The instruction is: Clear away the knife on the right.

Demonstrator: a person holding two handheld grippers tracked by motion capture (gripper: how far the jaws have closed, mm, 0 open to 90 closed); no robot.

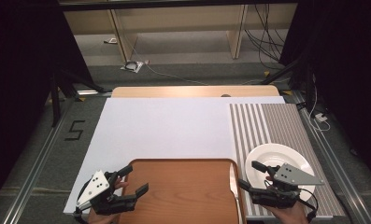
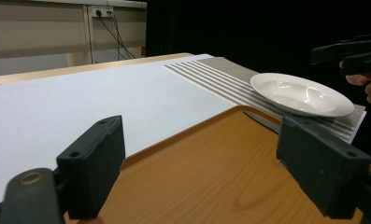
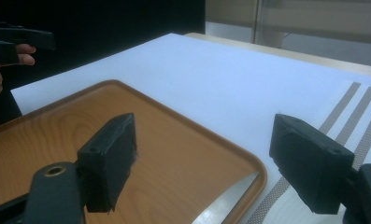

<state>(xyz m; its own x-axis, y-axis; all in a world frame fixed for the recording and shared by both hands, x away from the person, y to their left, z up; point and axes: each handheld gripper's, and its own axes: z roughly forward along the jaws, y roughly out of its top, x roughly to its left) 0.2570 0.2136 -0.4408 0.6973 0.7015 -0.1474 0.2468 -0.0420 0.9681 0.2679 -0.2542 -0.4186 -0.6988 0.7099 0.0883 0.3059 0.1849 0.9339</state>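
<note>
While both of your hands sit at the near edge of the table, your right gripper (image 1: 252,176) hangs with its jaws spread wide and nothing between them, above the gap between the wooden tray (image 1: 183,191) and the white plate (image 1: 279,158). The knife (image 1: 233,184) lies flat along the tray's right edge, blade pointing away from you, just left of that gripper and apart from its jaws. In the right gripper view the blade (image 3: 220,205) shows low in the frame, resting inside the tray rim (image 3: 253,172), below and between the two black jaws.

Your left gripper (image 1: 132,181) is at the tray's near-left corner, jaws likewise parted and empty; in the left gripper view they frame bare tray wood (image 2: 206,177), with the knife (image 2: 262,122) at the far side of the tray and the plate (image 2: 302,95) just beyond it.

The plate sits on the striped placemat (image 1: 267,121), at its near end. The placemat adjoins the white sheet (image 1: 169,126) that covers most of the table; the tray rests on that sheet's near edge.
</note>
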